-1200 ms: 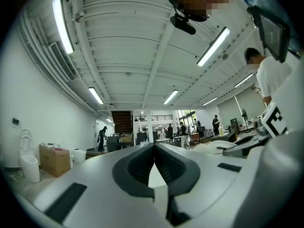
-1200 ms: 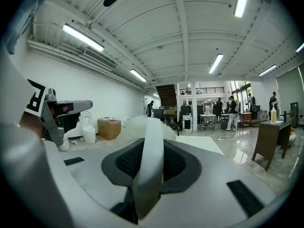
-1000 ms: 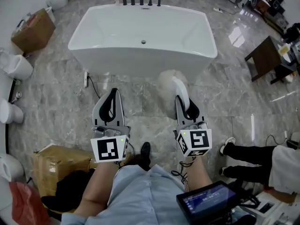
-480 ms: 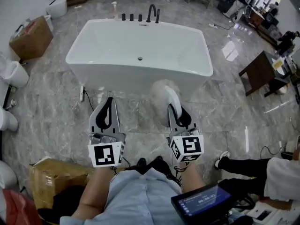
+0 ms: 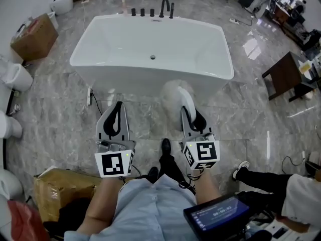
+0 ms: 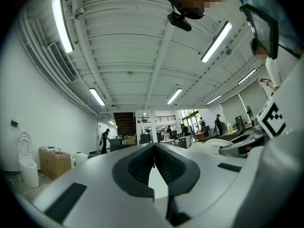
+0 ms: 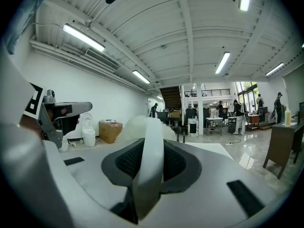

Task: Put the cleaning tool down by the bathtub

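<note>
Now R tool (image 5: 188, 112) grips scrubber (image 5: 174, 91); L tool (image 5: 119, 107) clenched; bathtub (image 5: 213, 46) ahead, box (image 5: 35, 34) left.

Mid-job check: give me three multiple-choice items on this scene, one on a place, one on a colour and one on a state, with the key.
1. On which side of the bathtub does the dark wooden table stand?
A) the person's right
B) the person's left
C) inside it

2. What colour is the handle of the cleaning tool?
A) red
B) white
C) black

3. What state are the right tongs in?
A) open and empty
B) shut on the cleaning tool
C) shut on nothing

Key:
1 A: in the head view the table lies off the tub's right end.
2 B: the handle between the pads is white.
3 B: the right gripper view shows the pads pressing on the handle.
</note>
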Action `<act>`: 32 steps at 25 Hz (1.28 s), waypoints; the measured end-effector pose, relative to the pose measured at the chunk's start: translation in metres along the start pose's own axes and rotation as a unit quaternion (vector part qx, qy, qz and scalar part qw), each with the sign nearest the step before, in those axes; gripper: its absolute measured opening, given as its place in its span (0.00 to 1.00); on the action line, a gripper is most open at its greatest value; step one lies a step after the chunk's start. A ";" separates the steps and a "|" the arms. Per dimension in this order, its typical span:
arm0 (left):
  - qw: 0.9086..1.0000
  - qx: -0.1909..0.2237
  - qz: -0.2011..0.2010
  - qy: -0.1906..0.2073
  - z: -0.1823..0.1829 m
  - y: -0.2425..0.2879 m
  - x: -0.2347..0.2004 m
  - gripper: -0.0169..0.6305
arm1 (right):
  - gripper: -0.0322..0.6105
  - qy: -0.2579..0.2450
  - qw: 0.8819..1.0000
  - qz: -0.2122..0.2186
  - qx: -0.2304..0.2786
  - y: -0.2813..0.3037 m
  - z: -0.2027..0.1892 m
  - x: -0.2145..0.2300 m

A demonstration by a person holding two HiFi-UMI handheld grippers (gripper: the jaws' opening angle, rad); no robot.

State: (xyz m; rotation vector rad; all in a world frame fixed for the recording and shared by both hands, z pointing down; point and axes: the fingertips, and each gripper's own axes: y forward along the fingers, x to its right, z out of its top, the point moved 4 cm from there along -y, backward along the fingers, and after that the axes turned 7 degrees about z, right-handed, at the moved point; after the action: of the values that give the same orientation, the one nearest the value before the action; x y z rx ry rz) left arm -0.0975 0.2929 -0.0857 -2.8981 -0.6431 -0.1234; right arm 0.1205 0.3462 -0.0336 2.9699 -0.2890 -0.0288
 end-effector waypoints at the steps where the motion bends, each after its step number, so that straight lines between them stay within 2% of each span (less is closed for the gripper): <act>1: 1.000 -0.004 0.000 0.002 -0.003 0.008 0.003 0.05 | 0.21 0.004 1.000 0.002 -0.002 0.006 -0.003 0.007; 10: 0.998 -0.046 0.008 0.032 -0.027 0.099 0.030 0.05 | 0.21 0.042 0.998 0.029 -0.023 0.078 -0.020 0.083; 18: 0.998 -0.031 0.010 0.055 -0.012 0.177 0.048 0.05 | 0.21 0.049 0.998 0.047 -0.001 0.130 0.003 0.134; 24: 0.999 -0.019 0.009 0.048 -0.008 0.228 0.062 0.05 | 0.21 0.041 0.998 0.052 0.012 0.158 0.021 0.169; 32: 0.999 0.008 0.023 0.047 0.005 0.262 0.075 0.05 | 0.21 0.016 0.997 0.072 0.029 0.182 0.042 0.196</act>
State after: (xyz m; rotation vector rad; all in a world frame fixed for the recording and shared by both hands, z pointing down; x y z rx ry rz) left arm 0.0820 0.0908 -0.1206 -2.8682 -0.5593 -0.2461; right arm 0.2765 0.1252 -0.0472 2.9952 -0.5078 0.0465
